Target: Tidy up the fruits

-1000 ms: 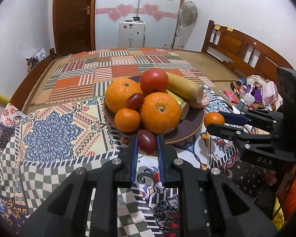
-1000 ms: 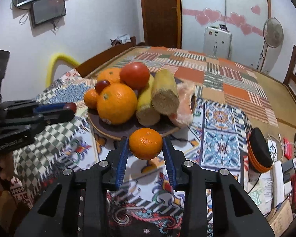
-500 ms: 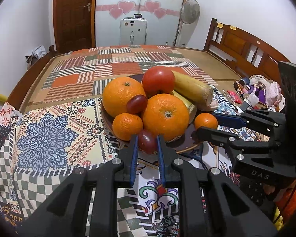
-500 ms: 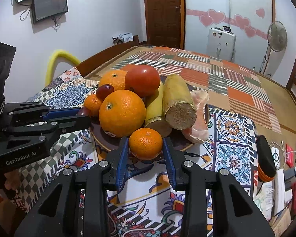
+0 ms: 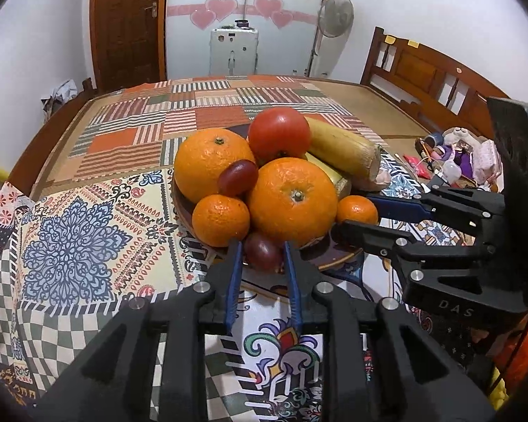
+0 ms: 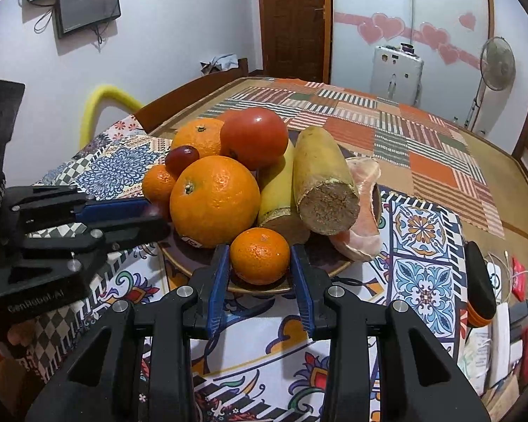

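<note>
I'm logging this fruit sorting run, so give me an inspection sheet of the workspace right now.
Surface: patterned tablecloth over a wooden table.
Job's things: brown plate piled with two oranges, tomato, grape, cut bananas, peeled segment.
Clutter: small items at the table's right edge.
Grippers: left gripper shut on dark grape at the plate's near rim; right gripper shut on small mandarin over the plate.
Cables: thin wires at far right.
Surroundings: wooden door, standing fan, wall screen.
</note>
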Action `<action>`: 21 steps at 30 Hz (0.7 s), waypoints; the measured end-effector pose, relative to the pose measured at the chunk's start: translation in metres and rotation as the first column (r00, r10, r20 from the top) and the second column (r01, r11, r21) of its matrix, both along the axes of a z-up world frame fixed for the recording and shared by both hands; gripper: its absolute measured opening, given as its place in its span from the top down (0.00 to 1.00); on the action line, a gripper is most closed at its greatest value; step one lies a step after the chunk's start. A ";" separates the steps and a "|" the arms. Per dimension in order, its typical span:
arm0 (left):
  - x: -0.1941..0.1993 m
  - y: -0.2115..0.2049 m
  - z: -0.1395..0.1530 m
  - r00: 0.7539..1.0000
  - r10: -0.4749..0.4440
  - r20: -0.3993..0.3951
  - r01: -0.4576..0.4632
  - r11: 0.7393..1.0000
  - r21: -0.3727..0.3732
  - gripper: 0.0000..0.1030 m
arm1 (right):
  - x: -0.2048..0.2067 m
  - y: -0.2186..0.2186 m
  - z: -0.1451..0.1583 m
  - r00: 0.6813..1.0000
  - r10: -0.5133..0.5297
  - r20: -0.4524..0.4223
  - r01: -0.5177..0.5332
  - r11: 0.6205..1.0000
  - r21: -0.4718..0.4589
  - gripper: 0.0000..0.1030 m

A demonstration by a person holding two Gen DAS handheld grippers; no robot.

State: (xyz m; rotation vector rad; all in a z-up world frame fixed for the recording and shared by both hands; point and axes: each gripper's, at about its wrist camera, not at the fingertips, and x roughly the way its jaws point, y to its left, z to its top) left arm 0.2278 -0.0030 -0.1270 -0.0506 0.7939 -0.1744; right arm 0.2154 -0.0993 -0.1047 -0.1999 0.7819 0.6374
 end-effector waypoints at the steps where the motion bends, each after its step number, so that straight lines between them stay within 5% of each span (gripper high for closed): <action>1: 0.000 0.000 -0.001 1.000 0.000 -0.001 0.000 1.000 0.001 0.75 | 0.000 0.000 0.000 1.000 -0.001 0.002 0.001 1.000 -0.001 0.69; 12: -0.009 0.010 0.007 1.000 0.019 0.017 -0.019 0.999 -0.026 0.75 | -0.002 -0.002 0.003 1.000 -0.007 -0.014 0.008 1.000 0.017 0.67; 15: -0.018 0.012 0.016 0.999 0.025 0.037 -0.024 0.999 -0.024 0.75 | -0.009 -0.007 0.011 1.000 -0.015 0.009 0.015 1.000 0.026 0.57; 21: -0.047 0.011 0.043 0.993 0.044 0.112 -0.044 0.999 -0.001 0.75 | -0.034 -0.019 0.039 0.996 -0.039 0.076 0.034 0.997 0.069 0.57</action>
